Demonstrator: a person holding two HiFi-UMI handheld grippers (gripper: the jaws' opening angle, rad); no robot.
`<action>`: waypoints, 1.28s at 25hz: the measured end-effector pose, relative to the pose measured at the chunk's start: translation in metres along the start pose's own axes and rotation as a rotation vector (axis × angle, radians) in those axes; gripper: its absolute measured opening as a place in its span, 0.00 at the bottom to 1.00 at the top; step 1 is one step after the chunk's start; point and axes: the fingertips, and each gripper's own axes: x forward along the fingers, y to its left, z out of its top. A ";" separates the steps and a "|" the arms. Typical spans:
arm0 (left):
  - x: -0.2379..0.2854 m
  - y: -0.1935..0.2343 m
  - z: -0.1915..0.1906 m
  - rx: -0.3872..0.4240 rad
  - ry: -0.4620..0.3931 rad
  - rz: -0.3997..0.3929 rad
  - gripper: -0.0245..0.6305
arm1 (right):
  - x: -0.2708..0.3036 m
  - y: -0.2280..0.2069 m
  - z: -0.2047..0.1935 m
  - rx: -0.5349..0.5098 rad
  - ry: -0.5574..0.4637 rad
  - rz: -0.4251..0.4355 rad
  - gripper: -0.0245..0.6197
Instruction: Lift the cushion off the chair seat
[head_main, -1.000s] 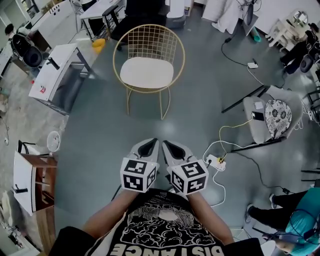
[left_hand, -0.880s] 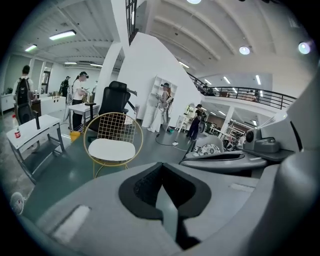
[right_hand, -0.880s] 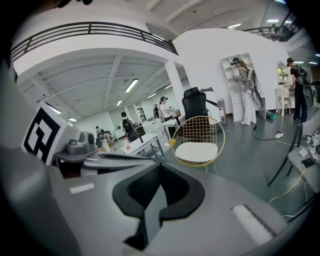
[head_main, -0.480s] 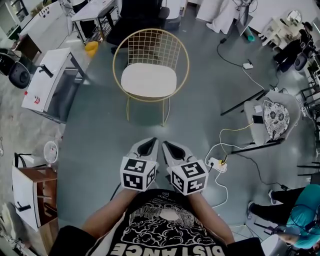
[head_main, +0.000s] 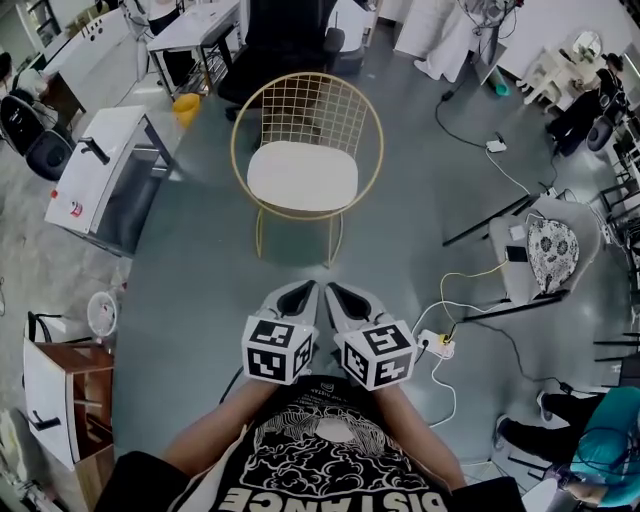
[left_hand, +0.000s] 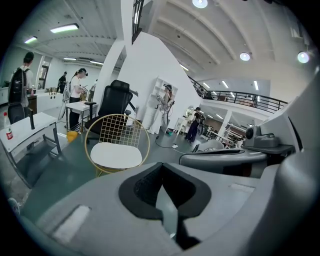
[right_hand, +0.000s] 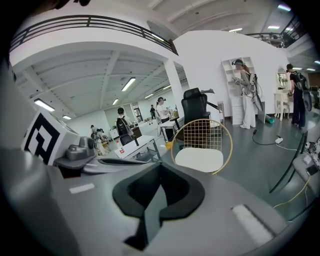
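Cushion, white and rounded, lies flat on the seat of a gold wire chair in the upper centre of the head view. It is well apart from both grippers, and neither touches it.

Nearest, at the bottom edge, are a person's black printed shirt and two forearms that run up toward mid-frame. Just above them, slightly below centre, the left gripper and the right gripper sit side by side, close together. Each carries its marker cube at the rear and points up the frame toward the chair. In the left gripper view the black pads meet along the centre line with nothing between them. The right gripper view shows the same: jaws together, holding nothing.

Bare grey floor separates the gripper tips from the chair legs. At right of centre a white power strip lies on the floor with a yellow cable running from it. A wooden cabinet stands at the lower left.

Level with the chair, a white table stands at the left, and a grey lounge chair at the right. Beyond the wire chair, at the top edge, are a black office chair and a yellow bin. People stand in the far background of both gripper views.
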 end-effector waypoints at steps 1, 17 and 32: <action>0.002 0.002 0.001 0.001 0.001 0.002 0.03 | 0.002 -0.001 0.001 0.000 -0.002 0.002 0.04; 0.065 0.030 0.041 -0.033 -0.015 0.128 0.03 | 0.055 -0.057 0.041 -0.001 -0.014 0.129 0.04; 0.140 0.020 0.084 -0.089 -0.015 0.277 0.03 | 0.077 -0.138 0.083 -0.041 0.015 0.264 0.04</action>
